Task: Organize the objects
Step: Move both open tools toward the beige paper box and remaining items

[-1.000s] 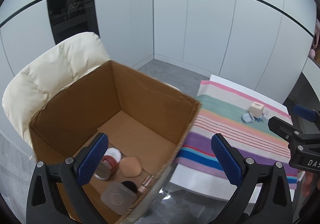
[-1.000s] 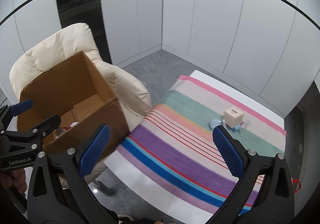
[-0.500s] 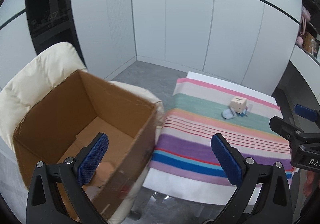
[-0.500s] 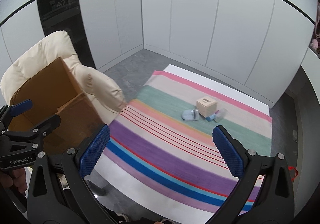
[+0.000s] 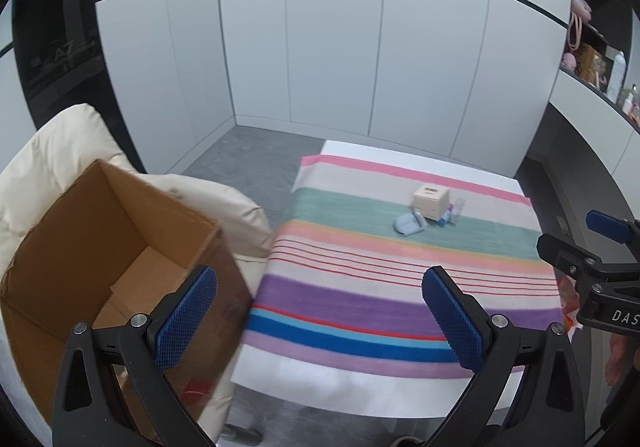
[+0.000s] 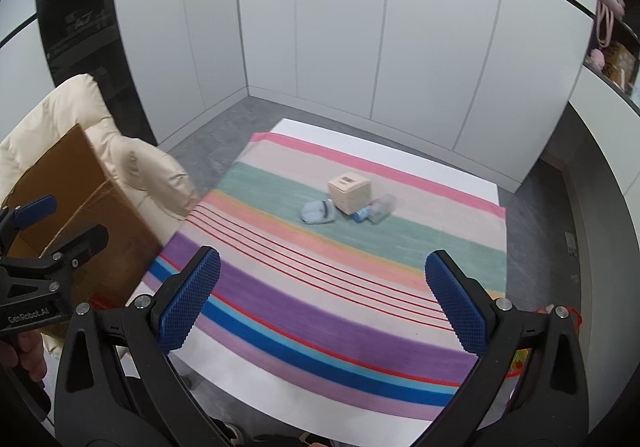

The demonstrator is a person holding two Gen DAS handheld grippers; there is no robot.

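jaws: both spread, empty | small beige box (image 6: 349, 194): cube-shaped, upright on striped cloth (image 6: 320, 287)

A small beige cube-shaped box (image 6: 349, 193) stands upright on the green stripe of the striped cloth (image 6: 332, 287) covering the bench, in the upper middle of the frame. A pale blue rounded item (image 6: 318, 212) lies touching its lower left, and a small blue-capped clear bottle (image 6: 374, 209) lies on its side at its right. An open brown cardboard box (image 5: 108, 267) sits at the left edge on a cream cushioned chair (image 5: 56, 151); what it holds cannot be seen.
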